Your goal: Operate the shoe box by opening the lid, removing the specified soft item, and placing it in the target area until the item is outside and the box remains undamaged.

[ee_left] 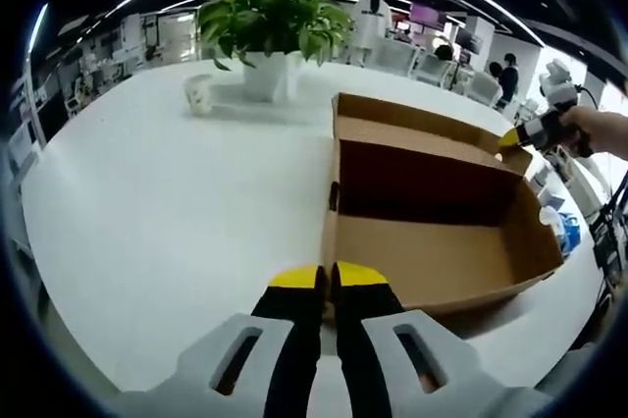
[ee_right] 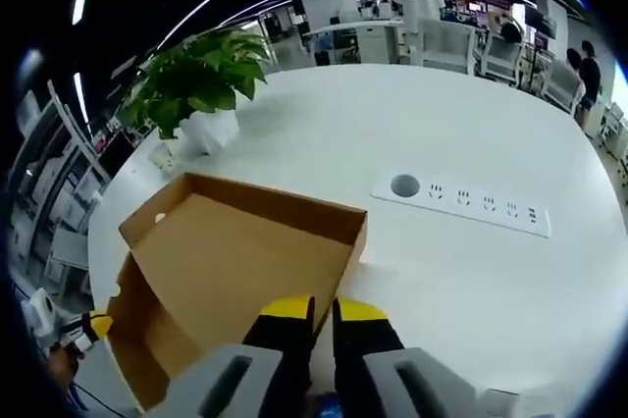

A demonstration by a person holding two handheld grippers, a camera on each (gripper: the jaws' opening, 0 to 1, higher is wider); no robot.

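An open brown cardboard shoe box [ee_left: 432, 251] lies on the white table [ee_left: 157, 212], and its inside looks bare. Its lid [ee_left: 412, 129] is folded back on the far side. My left gripper [ee_left: 325, 278] is shut at the near left corner, with the box's side wall running into the narrow gap between its yellow tips. My right gripper [ee_left: 525, 133], held by a hand [ee_left: 599, 129], touches the lid's far right corner. In the right gripper view my right gripper [ee_right: 324, 312] is shut on the cardboard edge of the box [ee_right: 226, 261]. The left gripper [ee_right: 93, 325] sits at the opposite corner.
A potted plant [ee_left: 270, 30] and a paper cup [ee_left: 199, 92] stand beyond the box. A socket strip [ee_right: 461, 204] is set into the table to the right. A blue and white object [ee_left: 567, 232] lies near the table's edge. Chairs and people are in the background.
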